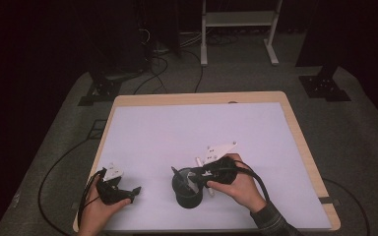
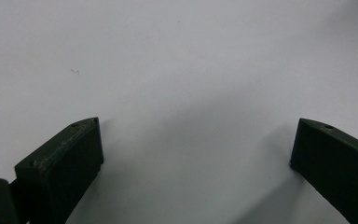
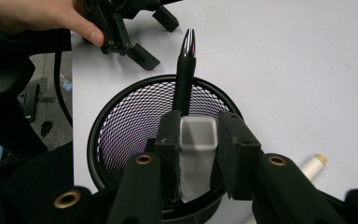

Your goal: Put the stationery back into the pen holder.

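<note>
The right tongs (image 3: 197,154) grip a grey tube (image 3: 197,140) over the mesh cup (image 3: 121,126) near the table's (image 1: 256,128) front edge. Lower it straight beside the pen (image 3: 185,70) before releasing. The left tongs (image 2: 196,154) rest open.

The left gripper (image 2: 196,154) is holding its two black jaws wide apart at the frame's lower corners. Nothing is lying between them, and the bare white table surface (image 2: 177,60) is stretching across the rest.

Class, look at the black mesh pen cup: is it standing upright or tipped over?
Upright. The mesh cup stands with its round rim facing up, a black pen rising from it, while the right gripper holds a grey square tube inside.
</note>
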A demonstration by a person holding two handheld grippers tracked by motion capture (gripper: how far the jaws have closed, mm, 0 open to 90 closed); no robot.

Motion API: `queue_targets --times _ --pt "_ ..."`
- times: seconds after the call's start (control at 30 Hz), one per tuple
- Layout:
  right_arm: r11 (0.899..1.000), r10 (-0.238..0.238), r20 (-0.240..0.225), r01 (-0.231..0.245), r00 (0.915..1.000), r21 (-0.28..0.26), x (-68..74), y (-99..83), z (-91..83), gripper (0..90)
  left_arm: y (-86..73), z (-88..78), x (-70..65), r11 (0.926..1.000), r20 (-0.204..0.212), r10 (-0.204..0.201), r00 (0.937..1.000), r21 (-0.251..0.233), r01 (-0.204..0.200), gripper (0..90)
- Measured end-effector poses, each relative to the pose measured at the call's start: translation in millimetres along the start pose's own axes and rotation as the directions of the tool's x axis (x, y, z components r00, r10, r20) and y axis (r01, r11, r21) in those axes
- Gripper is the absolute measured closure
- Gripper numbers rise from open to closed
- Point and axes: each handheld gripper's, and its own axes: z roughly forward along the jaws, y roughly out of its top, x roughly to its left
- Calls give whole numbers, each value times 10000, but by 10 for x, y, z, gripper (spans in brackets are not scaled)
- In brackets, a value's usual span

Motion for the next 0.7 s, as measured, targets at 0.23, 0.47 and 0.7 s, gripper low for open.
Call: queue_targets --times 0.23,0.47,0.7 --pt "9999 56 18 -55 10000 -113 -8 0 -28 700 1 0 1 10000 -4 10 10000 -6 -10 14" --pt "9987 153 201 -143 9997 -491 -47 17 -174 695 1 -1 1 10000 13 -3 10000 17 3 14" --pt "9969 416 576 -376 9975 -690 -124 -5 -310 694 1 -1 0 10000 6 -3 10000 12 3 14"
